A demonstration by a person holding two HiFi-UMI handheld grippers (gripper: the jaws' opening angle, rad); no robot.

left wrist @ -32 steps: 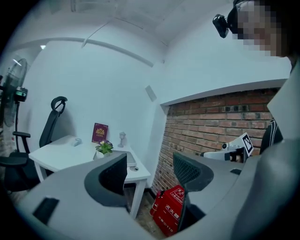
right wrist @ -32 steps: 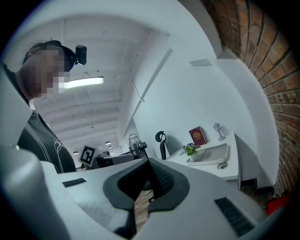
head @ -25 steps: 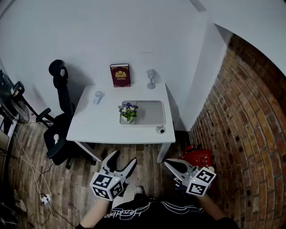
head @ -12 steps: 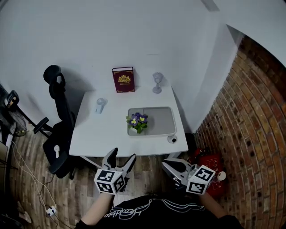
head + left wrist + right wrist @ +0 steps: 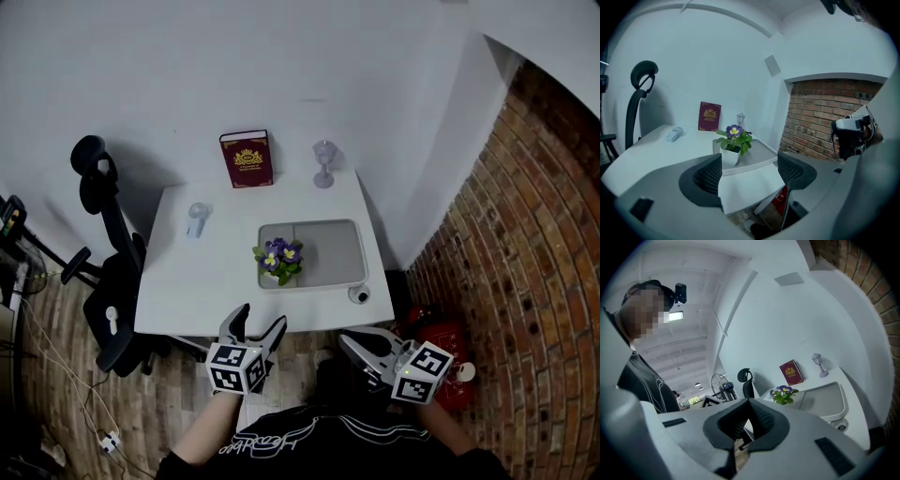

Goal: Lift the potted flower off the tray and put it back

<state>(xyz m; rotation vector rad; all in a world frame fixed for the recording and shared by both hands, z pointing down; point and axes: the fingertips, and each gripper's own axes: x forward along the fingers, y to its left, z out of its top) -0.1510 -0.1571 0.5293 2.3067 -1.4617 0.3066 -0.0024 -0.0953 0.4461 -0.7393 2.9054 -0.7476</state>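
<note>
Purple potted flower [image 5: 277, 261] (on tray [image 5: 334, 251])

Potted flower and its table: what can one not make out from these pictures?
Right gripper view: the potted flower's pot is hidden behind the right gripper; only blooms and leaves show.
Head view: leaves cover most of the pot.
Head view: the round thing at the table's front corner is too small to identify.
All views: the red book's print is too small to read.
</note>
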